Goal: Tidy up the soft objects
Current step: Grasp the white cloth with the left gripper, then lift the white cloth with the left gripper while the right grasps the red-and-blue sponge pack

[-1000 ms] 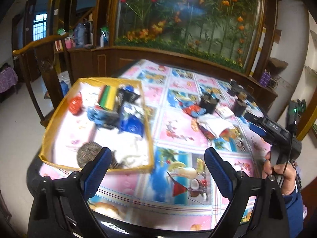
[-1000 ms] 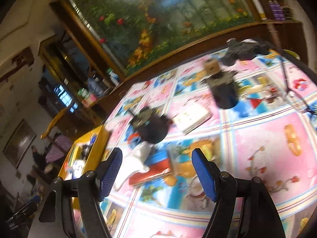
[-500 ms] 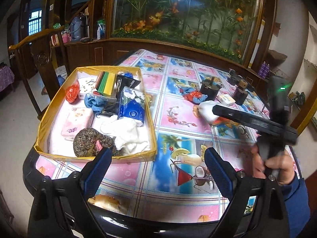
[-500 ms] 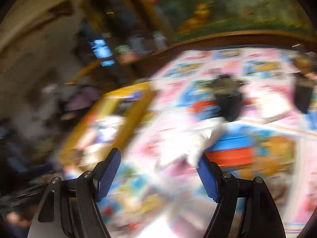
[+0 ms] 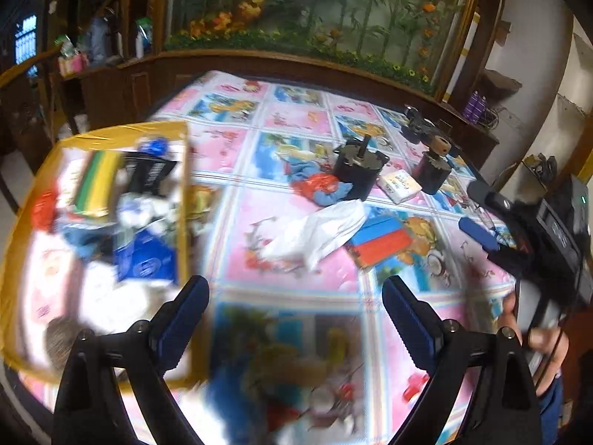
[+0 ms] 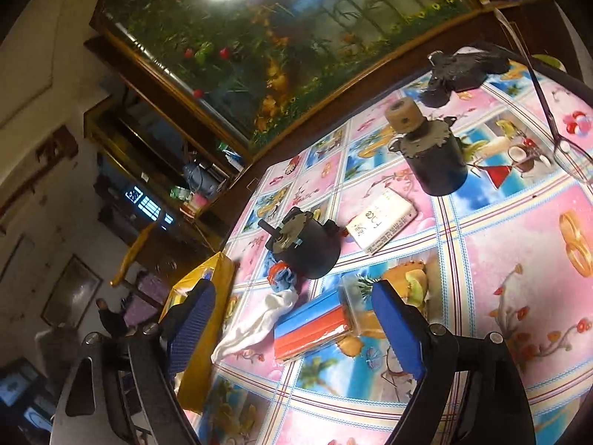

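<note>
Left tongs (image 5: pixel 295 298) spread wide and empty above the near edge of the worktop (image 5: pixel 281 118). Right tongs (image 6: pixel 292 324) likewise wide open, gripping nothing.

White cloth (image 5: pixel 315 233) ahead of the left tongs, lying flat on the worktop, long axis slanting from near-left to far-right, the wider end toward the black motor (image 5: pixel 357 174). Just right of it, touching or nearly so, a red and blue pack (image 5: pixel 381 243). Beyond the cloth, a red and blue rag (image 5: pixel 320 187) bunched against the motor. Yellow tray (image 5: pixel 183 185) to the left of the left tongs, crowded with soft things, blurred.

From the right wrist, the same white cloth (image 6: pixel 259 320) between the fingers, nearer the left one, long axis running from near-left up toward the rag (image 6: pixel 282 278). Red and blue pack (image 6: pixel 313 328) in the middle of the gap. Small white box (image 6: pixel 381 224) and a second motor (image 6: pixel 433 157) farther ahead.

Only in the left view: the tray's contents, and the right tongs (image 5: pixel 478 233) off to the right. Only in the right view: the tray's outer wall (image 6: pixel 207 319) beside the left finger.
</note>
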Tool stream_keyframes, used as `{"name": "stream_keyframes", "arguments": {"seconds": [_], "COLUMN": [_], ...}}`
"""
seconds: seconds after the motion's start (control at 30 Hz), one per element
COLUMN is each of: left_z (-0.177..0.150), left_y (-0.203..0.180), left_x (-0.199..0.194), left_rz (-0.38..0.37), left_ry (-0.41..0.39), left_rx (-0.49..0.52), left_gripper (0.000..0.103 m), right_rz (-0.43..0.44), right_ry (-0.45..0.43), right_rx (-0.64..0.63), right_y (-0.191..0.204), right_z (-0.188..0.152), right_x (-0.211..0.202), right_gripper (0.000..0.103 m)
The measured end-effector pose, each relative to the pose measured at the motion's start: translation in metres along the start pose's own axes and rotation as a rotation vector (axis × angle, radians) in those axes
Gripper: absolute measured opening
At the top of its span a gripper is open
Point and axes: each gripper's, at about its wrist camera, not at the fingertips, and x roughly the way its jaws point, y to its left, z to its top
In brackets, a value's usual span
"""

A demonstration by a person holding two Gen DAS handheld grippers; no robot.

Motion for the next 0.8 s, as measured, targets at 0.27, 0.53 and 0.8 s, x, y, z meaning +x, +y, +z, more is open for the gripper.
{"name": "stream_keyframes", "arguments": {"seconds": [0.27,0.53,0.8], "left_z": [0.032,0.021,-0.016], "left_y": [-0.004,0.017,0.041], "left_x": [0.099,0.093,0.022], "left_rz": [-0.065,-0.123,-0.175], "left_ry": [0.170,0.095,-0.012], "left_rx": [-0.089,-0.153,-0.139], "left_gripper": [0.087,0.016,0.016], "right_rz": [0.017,-0.058,-0.213], "right_ry": [0.007,0.091,0.200], "right_rx": [0.015,-0.019,-0.132], "right_y": [0.005,0.006,0.004], "right_z": [-0.001,-0.009,0.005], "right_x": [0.003,0.024,0.089], "right_gripper": [0.090,0.090,0.090]}}
